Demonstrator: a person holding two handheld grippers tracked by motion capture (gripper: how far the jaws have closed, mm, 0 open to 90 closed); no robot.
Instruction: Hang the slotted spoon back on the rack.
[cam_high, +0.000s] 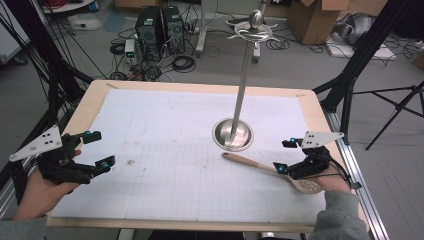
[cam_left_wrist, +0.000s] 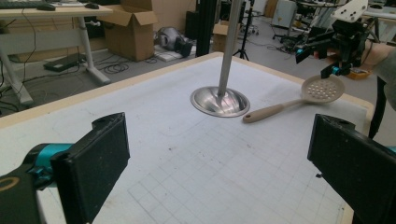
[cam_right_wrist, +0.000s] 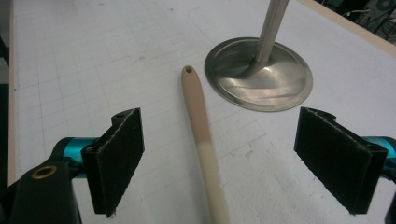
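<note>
A beige slotted spoon (cam_high: 270, 167) lies flat on the white gridded mat, its handle end pointing at the metal stand's round base (cam_high: 232, 134). The stand's pole (cam_high: 243, 82) rises to a hook ring with a ball on top (cam_high: 256, 20). My right gripper (cam_high: 283, 155) hovers open over the spoon's handle (cam_right_wrist: 201, 140), which runs up between its two pads (cam_right_wrist: 116, 161) without touching them. The perforated bowl (cam_left_wrist: 322, 89) lies near the table's right edge. My left gripper (cam_high: 99, 149) is open at the left side of the mat, holding nothing.
The wooden table (cam_high: 200, 88) carries the white mat (cam_high: 165, 150). Behind the table, on the floor, are computer towers (cam_high: 159, 27), cables and cardboard boxes (cam_high: 315, 17). A tripod (cam_high: 400, 107) stands at the right.
</note>
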